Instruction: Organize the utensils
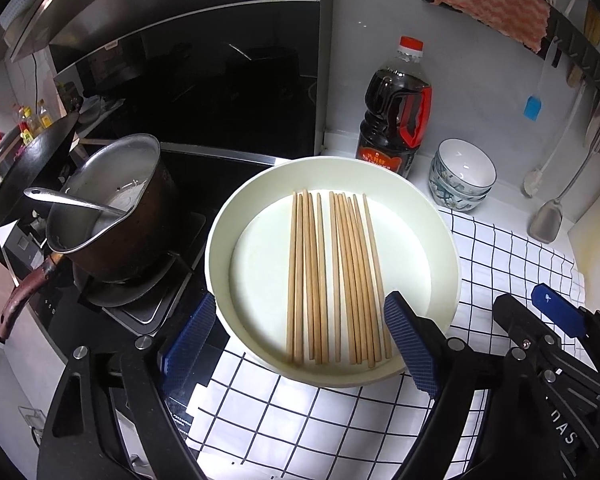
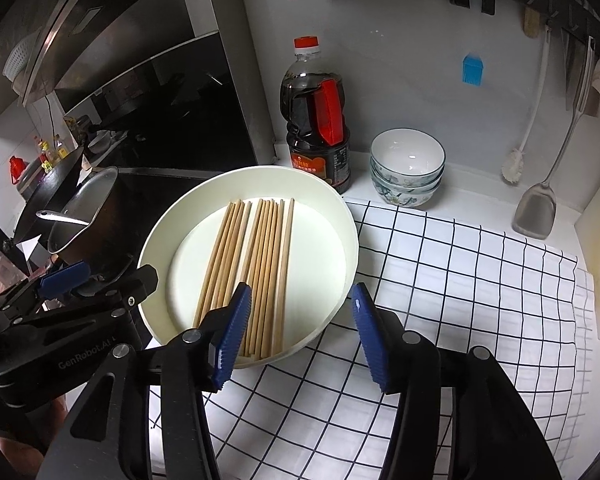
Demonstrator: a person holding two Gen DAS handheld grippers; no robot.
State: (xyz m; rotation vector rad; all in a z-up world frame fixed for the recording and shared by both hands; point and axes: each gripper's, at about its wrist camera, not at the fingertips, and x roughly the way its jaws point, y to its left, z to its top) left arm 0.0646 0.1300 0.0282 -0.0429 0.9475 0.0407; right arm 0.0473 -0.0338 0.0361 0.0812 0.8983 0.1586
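Several wooden chopsticks lie side by side in a round white plate that rests on a checked cloth. My left gripper hovers over the plate's near rim, open wide, and the chopsticks' near ends show between its blue pads without touching them. My right gripper stands open at the plate's near right edge, its left pad over the chopstick ends and its right pad over the cloth. Each gripper shows at the edge of the other's view. Neither holds anything.
A metal pot with a ladle sits on the stove left of the plate. Behind the plate are a dark sauce bottle and stacked bowls. A steel spatula hangs at the right wall. The checked cloth spreads to the right.
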